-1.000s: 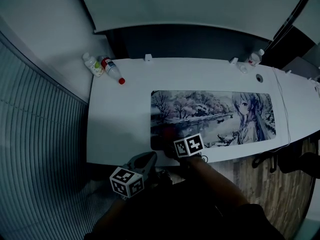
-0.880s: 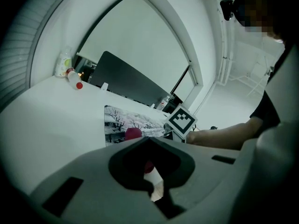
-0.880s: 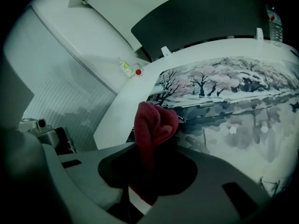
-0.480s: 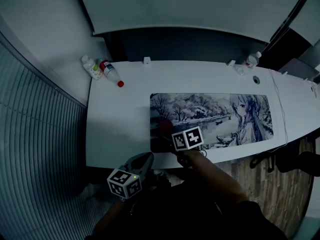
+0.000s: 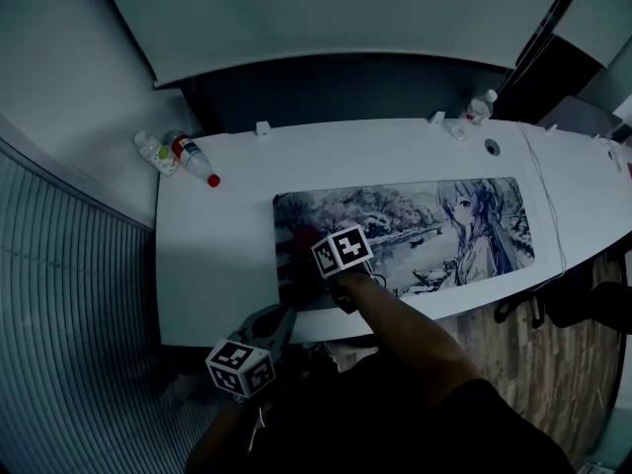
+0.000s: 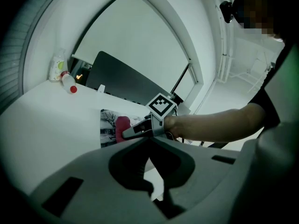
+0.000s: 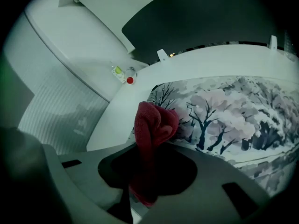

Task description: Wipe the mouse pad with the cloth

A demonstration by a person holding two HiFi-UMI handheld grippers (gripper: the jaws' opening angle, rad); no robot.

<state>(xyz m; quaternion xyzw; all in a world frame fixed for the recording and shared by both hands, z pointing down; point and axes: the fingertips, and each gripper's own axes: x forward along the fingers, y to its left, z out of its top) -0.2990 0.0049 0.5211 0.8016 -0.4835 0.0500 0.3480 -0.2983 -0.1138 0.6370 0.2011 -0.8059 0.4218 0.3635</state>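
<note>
A long mouse pad printed with winter trees and an anime girl lies on the white desk. My right gripper is over the pad's left end, shut on a dark red cloth. In the right gripper view the cloth bunches out of the jaws and rests on the pad near its left edge. My left gripper hangs below the desk's near edge, shut and empty. The left gripper view shows its jaws meeting at the left gripper's tip, with the right gripper and cloth beyond.
Two small bottles lie at the desk's far left corner. Another bottle stands at the back right, near a cable hole. A thin cable crosses the desk right of the pad. A ribbed wall runs along the left.
My right gripper has pushed the cloth away from the near edge, farther onto the pad's left end. The left gripper has stayed below the desk edge.
</note>
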